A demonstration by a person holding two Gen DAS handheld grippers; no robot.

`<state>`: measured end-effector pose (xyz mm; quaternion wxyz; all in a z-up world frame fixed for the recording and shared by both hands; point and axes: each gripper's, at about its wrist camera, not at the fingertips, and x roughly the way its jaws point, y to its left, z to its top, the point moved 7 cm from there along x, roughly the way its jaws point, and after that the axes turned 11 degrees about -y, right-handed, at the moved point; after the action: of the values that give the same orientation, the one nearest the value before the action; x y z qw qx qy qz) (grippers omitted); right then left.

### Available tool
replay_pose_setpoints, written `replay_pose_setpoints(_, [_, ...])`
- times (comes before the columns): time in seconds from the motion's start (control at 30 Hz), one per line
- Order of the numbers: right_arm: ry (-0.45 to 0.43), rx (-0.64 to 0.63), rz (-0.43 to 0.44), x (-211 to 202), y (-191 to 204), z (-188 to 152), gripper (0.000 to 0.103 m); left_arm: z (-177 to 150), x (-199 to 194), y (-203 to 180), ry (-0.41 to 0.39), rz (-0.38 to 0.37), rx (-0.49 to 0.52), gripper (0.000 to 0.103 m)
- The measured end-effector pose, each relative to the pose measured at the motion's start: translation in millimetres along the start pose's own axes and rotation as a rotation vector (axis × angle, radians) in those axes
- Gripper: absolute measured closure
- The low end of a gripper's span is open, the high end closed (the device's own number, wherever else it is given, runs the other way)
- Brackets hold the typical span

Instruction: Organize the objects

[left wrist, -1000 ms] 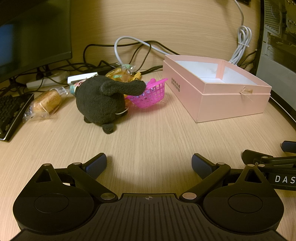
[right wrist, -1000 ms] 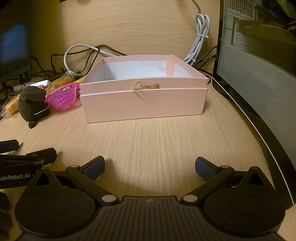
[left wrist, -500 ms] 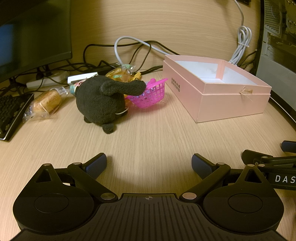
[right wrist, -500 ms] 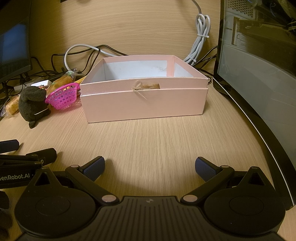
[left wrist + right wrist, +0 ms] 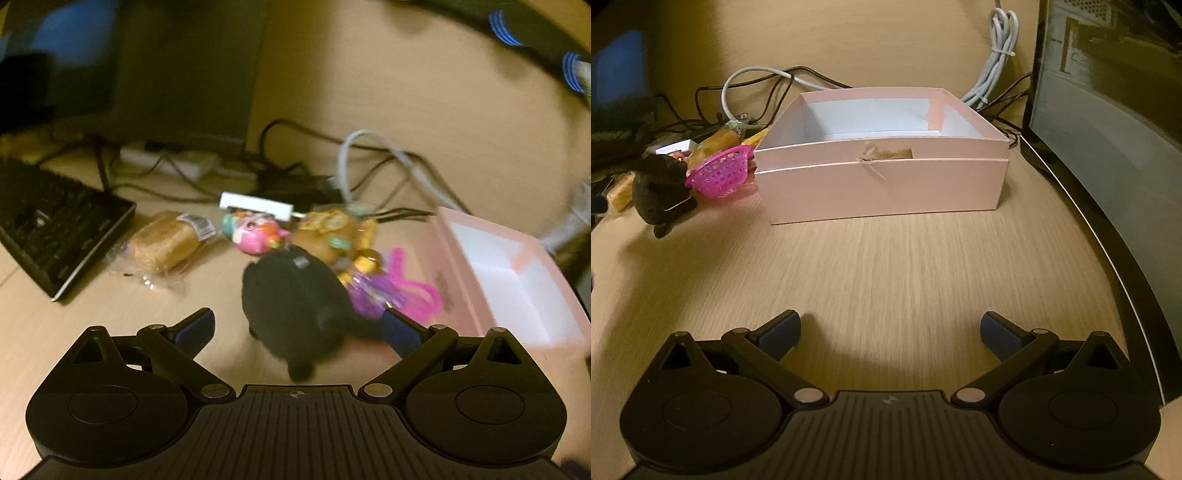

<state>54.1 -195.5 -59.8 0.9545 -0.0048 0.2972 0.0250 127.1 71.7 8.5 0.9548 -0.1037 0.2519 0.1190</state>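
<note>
Left gripper (image 5: 299, 328): jaws spread, dark plush toy (image 5: 295, 306) directly ahead between fingertips, unpinched, nearer this hand; pink basket (image 5: 399, 295) behind; open pink box (image 5: 517, 280) far right; right gripper (image 5: 890, 332): spread, empty.

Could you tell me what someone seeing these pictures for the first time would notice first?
Probably the dark plush toy, sitting on the desk between the fingers of the open left gripper, with a bright pink basket just beside it. Next comes the open pink box, which looks empty from here and fills the middle of the right wrist view. Behind the toy lies a blurred clutter of colourful packets and a wrapped bread roll.
</note>
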Motion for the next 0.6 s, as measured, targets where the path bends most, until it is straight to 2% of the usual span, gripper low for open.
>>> replay_pose_setpoints(0.2, [0.049, 0.008, -0.014, 1, 1, 2, 0.0, 0, 42, 5, 0.056, 0.006, 0.046, 0.003])
replay_pose_setpoints(0.23, [0.064, 0.006, -0.011, 2, 1, 3, 0.0, -1, 45, 6, 0.06, -0.019, 0.035, 0.01])
replay_pose_setpoints(0.27, [0.08, 0.002, -0.002, 3, 2, 4, 0.0, -1, 47, 8, 0.059, -0.045, 0.018, 0.026])
replay_pose_setpoints(0.37, [0.122, -0.016, 0.031, 5, 8, 6, 0.0, 1, 41, 13, 0.078, -0.071, 0.006, 0.027])
replay_pose_setpoints(0.43, [0.144, -0.007, 0.055, 4, 16, 8, 0.0, 2, 30, 19, 0.088, -0.131, 0.012, 0.027])
replay_pose_setpoints(0.5, [0.133, -0.002, 0.066, 1, 30, 14, 0.0, 3, 13, 34, 0.088, -0.202, -0.005, 0.027])
replay_pose_setpoints(0.6, [0.099, -0.042, 0.093, 1, 66, 29, 0.0, -1, -17, 72, 0.105, -0.265, -0.033, 0.028])
